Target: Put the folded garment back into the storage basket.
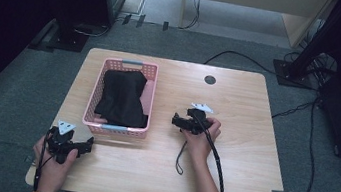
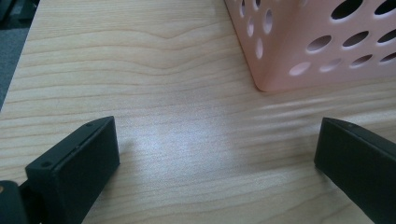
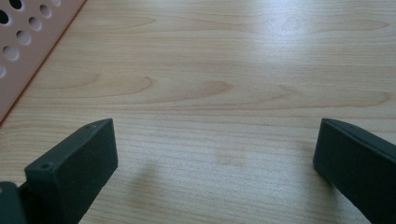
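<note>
A pale wooden table (image 1: 238,105) with rounded corners and a fine, wavy grain carries a pink plastic basket (image 1: 149,80), rectangular, with walls pierced by rows of round and oval holes and a grey-blue grip on each short end. Inside the basket lies a black cloth (image 1: 123,97), soft and loosely folded, matte in finish, filling most of the basket's floor and bulging a little above its rim. A small dark round disc (image 1: 210,79) is set into the tabletop, beyond the basket's far right corner. The left gripper (image 1: 85,144), black and angular with a grey three-cornered plate on top, is held by the left hand (image 1: 50,162) just off the basket's near left corner; in the left gripper view its two flat black jaws stand wide apart over bare wood, with nothing between them, and the basket's rounded pink corner (image 2: 289,51) sits just ahead. The right gripper (image 1: 176,121) is held by the right hand (image 1: 200,139) to the right of the basket, near its front end, with a black cable trailing back along the forearm; in the right gripper view its jaws are likewise spread wide and empty above the table, and the basket's perforated wall (image 3: 28,51) runs along the upper left.
</note>
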A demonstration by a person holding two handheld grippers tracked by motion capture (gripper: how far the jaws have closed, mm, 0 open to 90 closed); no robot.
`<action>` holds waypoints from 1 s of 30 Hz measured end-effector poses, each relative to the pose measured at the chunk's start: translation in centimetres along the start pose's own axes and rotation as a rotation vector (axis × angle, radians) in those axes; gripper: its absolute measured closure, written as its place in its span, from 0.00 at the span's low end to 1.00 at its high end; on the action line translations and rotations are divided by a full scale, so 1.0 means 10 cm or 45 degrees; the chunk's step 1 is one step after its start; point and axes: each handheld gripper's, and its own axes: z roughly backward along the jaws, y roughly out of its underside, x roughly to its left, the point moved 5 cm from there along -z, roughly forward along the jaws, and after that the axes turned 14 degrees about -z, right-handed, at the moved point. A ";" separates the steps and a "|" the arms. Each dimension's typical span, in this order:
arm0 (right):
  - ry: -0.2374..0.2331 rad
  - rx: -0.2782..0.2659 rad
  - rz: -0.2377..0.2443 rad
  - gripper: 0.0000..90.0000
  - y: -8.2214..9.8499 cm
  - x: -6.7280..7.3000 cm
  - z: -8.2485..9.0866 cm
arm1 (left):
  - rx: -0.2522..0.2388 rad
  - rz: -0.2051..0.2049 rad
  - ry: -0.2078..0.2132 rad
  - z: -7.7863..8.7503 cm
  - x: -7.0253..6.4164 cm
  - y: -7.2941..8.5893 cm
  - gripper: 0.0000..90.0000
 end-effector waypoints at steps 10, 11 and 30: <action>0.059 0.007 0.042 0.00 0.04 -0.10 0.07 | 0.000 0.000 0.000 0.00 0.00 0.00 0.00; 0.062 0.006 0.043 0.00 0.04 -0.12 0.08 | 0.000 0.000 0.000 0.00 0.00 0.00 0.00; 0.136 0.011 0.102 0.03 0.08 -0.28 0.19 | 0.000 0.000 -0.001 0.00 0.00 0.00 0.00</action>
